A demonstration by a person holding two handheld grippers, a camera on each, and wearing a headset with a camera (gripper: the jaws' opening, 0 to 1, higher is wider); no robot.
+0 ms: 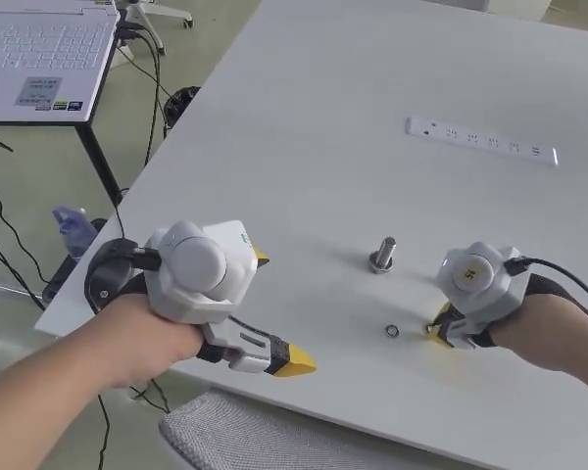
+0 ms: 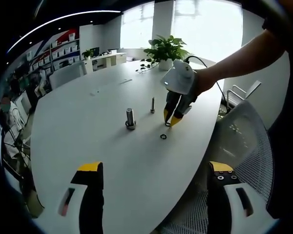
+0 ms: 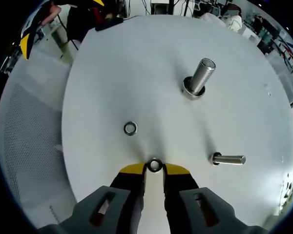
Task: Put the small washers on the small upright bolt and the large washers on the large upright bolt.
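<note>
The large upright bolt (image 1: 382, 254) (image 2: 130, 118) (image 3: 198, 77) stands mid-table with a washer round its base. The small upright bolt (image 2: 153, 104) (image 3: 228, 159) stands beyond it. My right gripper (image 1: 437, 331) (image 2: 170, 120) (image 3: 155, 168) points down at the table, its yellow tips shut on a small washer (image 3: 155, 165). Another loose washer (image 1: 392, 331) (image 2: 163, 136) (image 3: 130, 128) lies flat on the table just left of those tips. My left gripper (image 1: 277, 309) (image 2: 155, 170) hovers near the table's front edge, open, with nothing between its jaws.
A white power strip (image 1: 480, 140) lies at the far side of the white table (image 1: 304, 147). A mesh chair (image 1: 225, 436) sits under the near edge. A laptop (image 1: 39, 54) rests on a stand at far left, and a potted plant (image 2: 166, 51) stands on the table's far end.
</note>
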